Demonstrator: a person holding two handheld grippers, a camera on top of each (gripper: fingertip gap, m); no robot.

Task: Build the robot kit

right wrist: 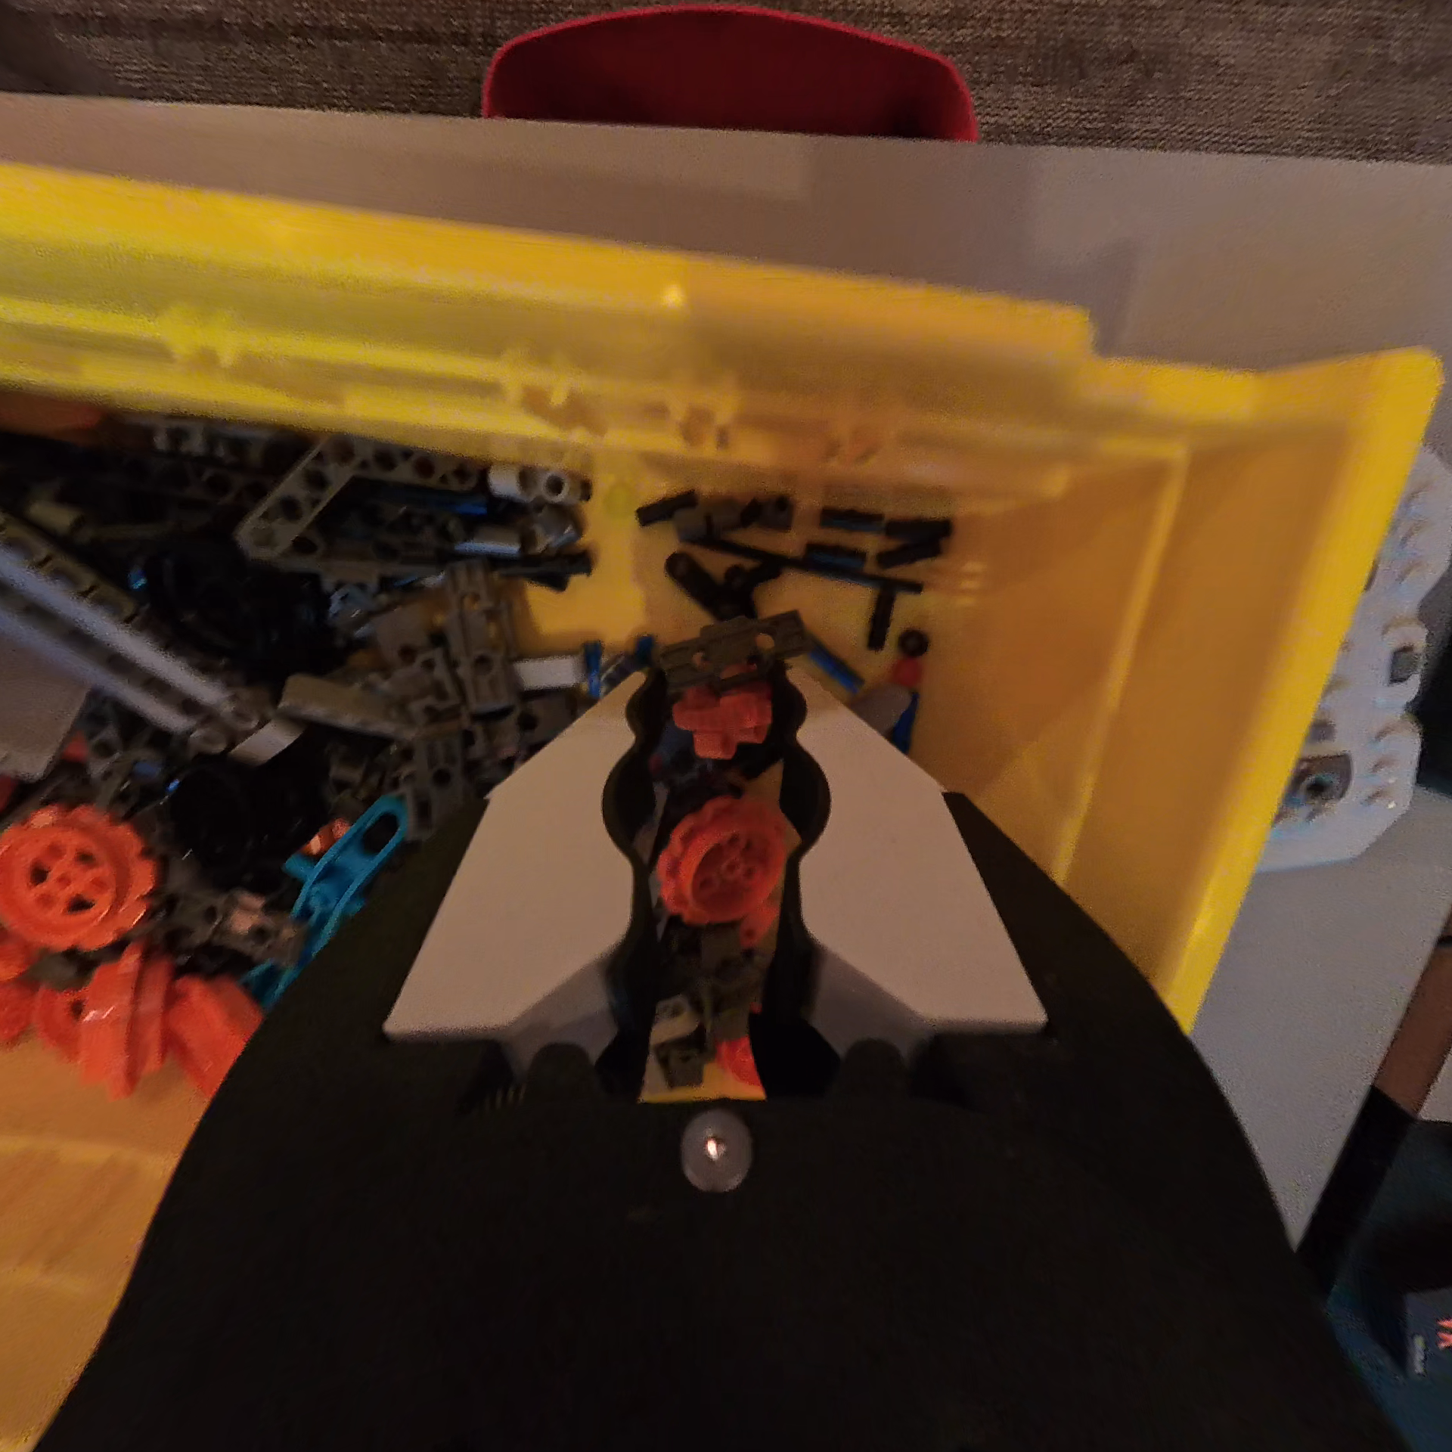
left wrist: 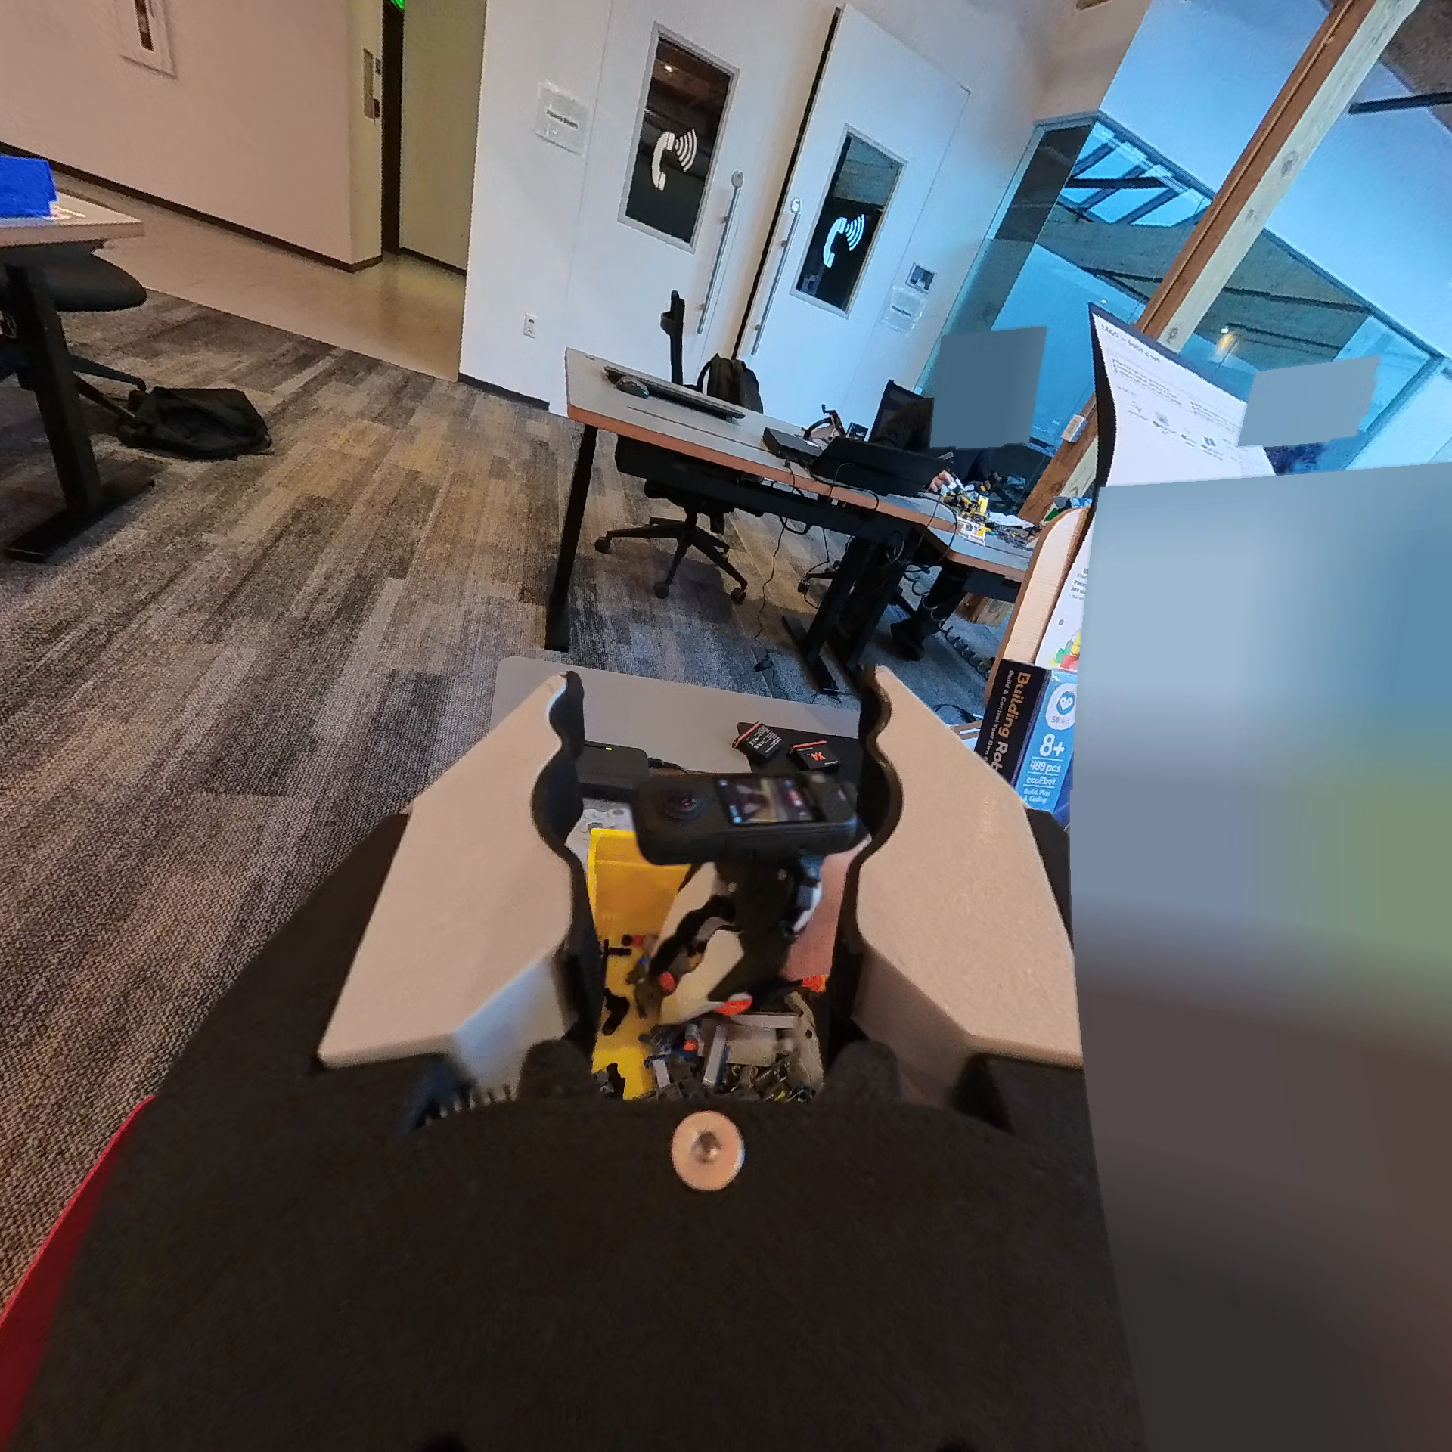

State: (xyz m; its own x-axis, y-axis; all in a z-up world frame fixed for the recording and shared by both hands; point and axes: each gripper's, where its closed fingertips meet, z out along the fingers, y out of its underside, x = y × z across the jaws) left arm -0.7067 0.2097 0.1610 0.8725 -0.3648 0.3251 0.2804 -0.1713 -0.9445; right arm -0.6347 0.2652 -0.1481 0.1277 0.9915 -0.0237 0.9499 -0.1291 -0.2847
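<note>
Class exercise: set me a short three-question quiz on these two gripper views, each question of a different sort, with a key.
1. True or false: the left gripper is clamped on a red ball.
2. Which colour is the toothed plastic wheel between the fingers of the right gripper? A blue, B orange, C white.
3. Fill in: the loose plastic building pieces lie in a ___ plastic bin.
Key: 1 false, it is open and empty; 2 B; 3 yellow.

Printed lettering stands on a blue box (left wrist: pixel 1049 746) and a wall notice (left wrist: pixel 562 118).
</note>
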